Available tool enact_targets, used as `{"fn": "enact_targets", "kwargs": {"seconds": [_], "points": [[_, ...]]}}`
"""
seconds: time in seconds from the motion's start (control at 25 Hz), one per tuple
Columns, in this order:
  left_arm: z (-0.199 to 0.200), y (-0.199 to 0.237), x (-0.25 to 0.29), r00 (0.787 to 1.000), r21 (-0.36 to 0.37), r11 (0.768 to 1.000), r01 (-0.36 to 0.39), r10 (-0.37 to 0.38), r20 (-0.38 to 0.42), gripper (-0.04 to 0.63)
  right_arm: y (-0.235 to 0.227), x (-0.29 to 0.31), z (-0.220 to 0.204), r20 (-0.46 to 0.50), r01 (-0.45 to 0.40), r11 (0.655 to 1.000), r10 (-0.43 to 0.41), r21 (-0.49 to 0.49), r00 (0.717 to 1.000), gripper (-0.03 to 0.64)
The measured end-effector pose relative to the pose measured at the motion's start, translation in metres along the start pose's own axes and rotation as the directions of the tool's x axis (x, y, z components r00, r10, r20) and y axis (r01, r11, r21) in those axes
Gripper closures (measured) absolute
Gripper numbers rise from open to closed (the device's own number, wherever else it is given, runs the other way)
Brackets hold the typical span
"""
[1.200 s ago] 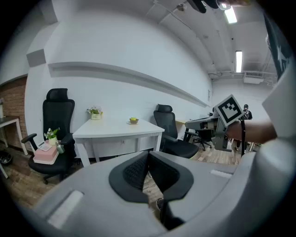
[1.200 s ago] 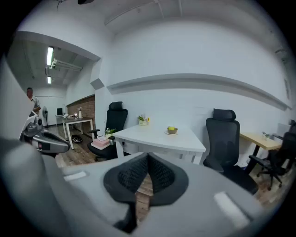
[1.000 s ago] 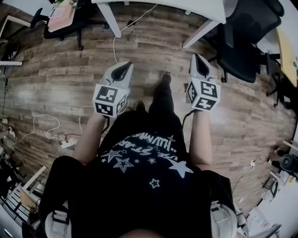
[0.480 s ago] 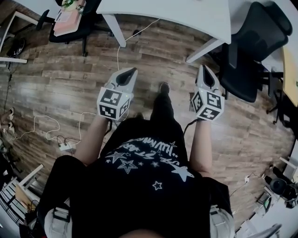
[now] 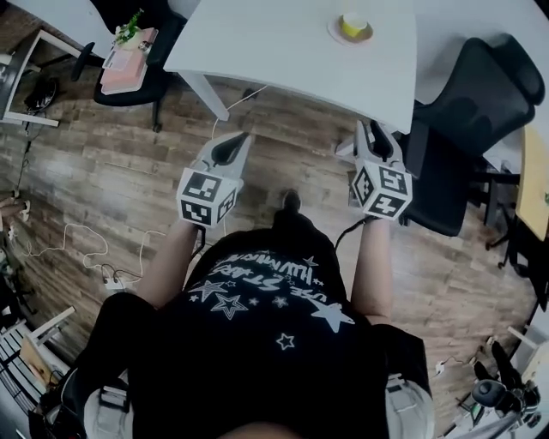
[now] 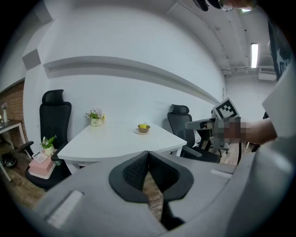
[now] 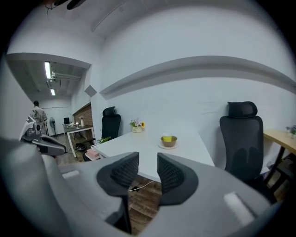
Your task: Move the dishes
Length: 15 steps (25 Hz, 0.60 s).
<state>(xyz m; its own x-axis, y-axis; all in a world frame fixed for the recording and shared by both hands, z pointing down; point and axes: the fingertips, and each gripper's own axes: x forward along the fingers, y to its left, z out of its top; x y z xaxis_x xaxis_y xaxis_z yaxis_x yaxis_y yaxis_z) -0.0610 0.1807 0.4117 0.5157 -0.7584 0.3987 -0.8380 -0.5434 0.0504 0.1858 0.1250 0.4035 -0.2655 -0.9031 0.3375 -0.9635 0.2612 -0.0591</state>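
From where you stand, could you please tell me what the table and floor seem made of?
Table: probably laminate or painted board; its top is smooth, matte, uniformly white. Floor: wood or wood-look planks, brown, with visible grain and plank seams.

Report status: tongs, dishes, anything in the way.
Left tongs shut, empty; right tongs open, empty. Bowl on saucer sits on white table ahead, untouched. Black chair stands right of table.

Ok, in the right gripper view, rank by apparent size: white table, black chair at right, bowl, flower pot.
1. black chair and white table, about alike.
2. bowl.
3. flower pot, only slightly smaller, and farther away.
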Motion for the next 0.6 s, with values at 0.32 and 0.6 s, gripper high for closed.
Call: {"fn": "enact_targets", "kwargs": {"seconds": [0.32, 0.6], "points": [[0.029, 0.023, 0.059, 0.996, -0.028, 0.995, -0.092, 0.092, 0.006, 0.584, -0.031, 0.085, 0.005, -0.082, -0.12, 0.993, 0.119, -0.011, 0.989, 0.442], [0.035, 0.041, 0.081, 0.991, -0.052, 0.99, -0.13, 0.129, -0.014, 0.584, -0.044, 0.138, 0.021, -0.107, -0.146, 0.988, 0.14, -0.051, 0.984, 0.442]]}}
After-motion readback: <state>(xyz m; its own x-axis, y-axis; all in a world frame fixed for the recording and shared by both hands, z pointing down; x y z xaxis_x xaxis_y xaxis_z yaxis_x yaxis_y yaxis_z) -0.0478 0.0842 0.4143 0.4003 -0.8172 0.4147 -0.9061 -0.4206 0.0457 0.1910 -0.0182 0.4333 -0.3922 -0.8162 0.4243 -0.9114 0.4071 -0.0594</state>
